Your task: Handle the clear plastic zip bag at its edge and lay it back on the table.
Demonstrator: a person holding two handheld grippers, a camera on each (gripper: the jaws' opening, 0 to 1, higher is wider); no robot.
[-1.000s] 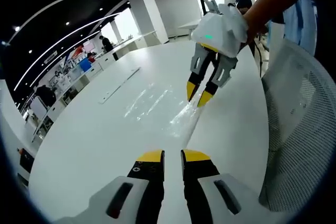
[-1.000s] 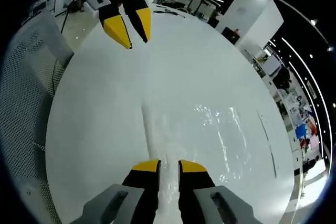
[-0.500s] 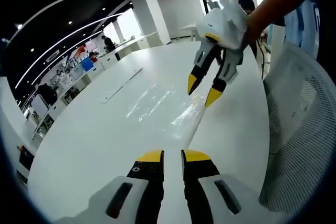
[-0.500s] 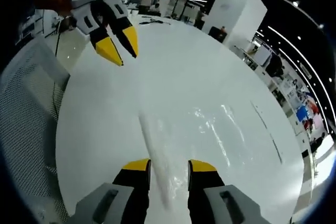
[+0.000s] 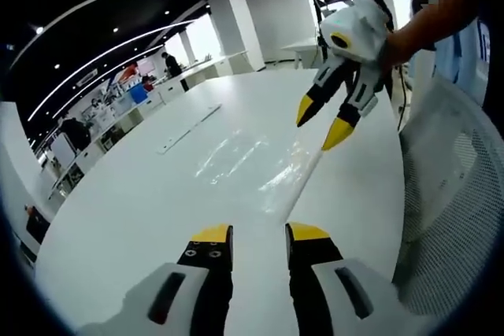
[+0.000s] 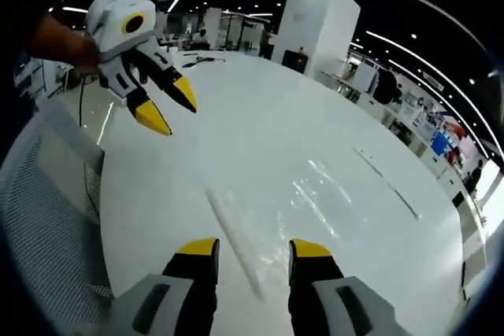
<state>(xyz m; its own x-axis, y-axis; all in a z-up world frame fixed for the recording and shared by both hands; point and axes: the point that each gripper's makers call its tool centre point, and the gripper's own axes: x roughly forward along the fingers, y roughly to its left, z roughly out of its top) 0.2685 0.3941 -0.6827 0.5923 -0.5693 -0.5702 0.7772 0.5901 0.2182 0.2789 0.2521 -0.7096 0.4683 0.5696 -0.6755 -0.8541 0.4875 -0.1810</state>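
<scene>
zip bag (image 5: 252, 164) flat on table (image 5: 142, 210) | both hand-held grippers spread, raised clear

Clear plastic zip bag (image 5: 252, 164) lies flat on the white table (image 5: 134, 218), near the table's chair-side edge. Transparent film, visible mainly by glare streaks and light wrinkles. Its zip edge shows as a straight raised strip (image 6: 236, 241) along the side nearest that table edge. Nothing touches the bag; it rests fully on the tabletop.
</scene>
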